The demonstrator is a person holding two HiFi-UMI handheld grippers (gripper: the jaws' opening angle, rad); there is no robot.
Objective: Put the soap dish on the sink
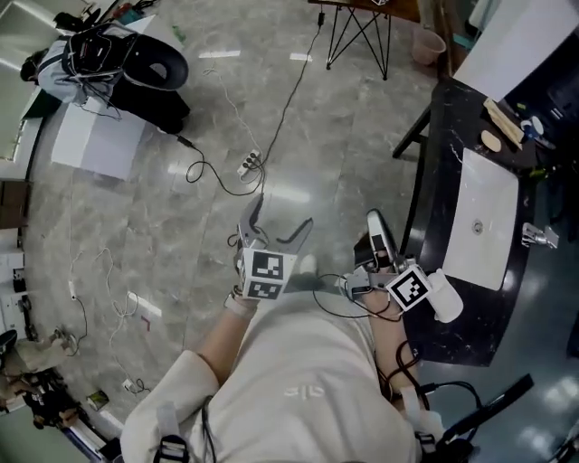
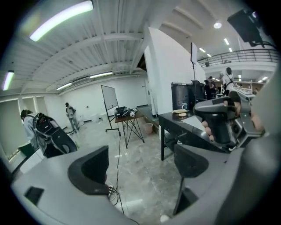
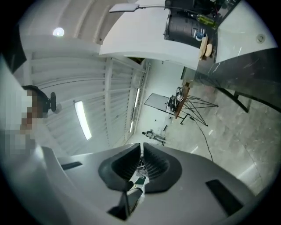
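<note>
A wooden soap dish (image 1: 503, 120) lies at the far end of the black counter (image 1: 434, 271), with a tan oval soap (image 1: 491, 141) beside it. A white sink (image 1: 484, 220) is set into that counter, with a chrome tap (image 1: 541, 237) at its right side. In the right gripper view the dish (image 3: 203, 45) and the sink (image 3: 246, 30) show far off at the top. My left gripper (image 1: 279, 217) (image 2: 142, 165) is open over the floor, holding nothing. The right gripper (image 1: 375, 224) (image 3: 141, 160) is shut and empty, close to the counter's left edge.
Cables and a power strip (image 1: 251, 163) trail across the grey floor. A small table on black legs (image 1: 357, 27) and a pink bin (image 1: 427, 43) stand beyond the counter. A black bag and clothes (image 1: 109, 59) lie at the far left, beside a white board (image 1: 95, 140).
</note>
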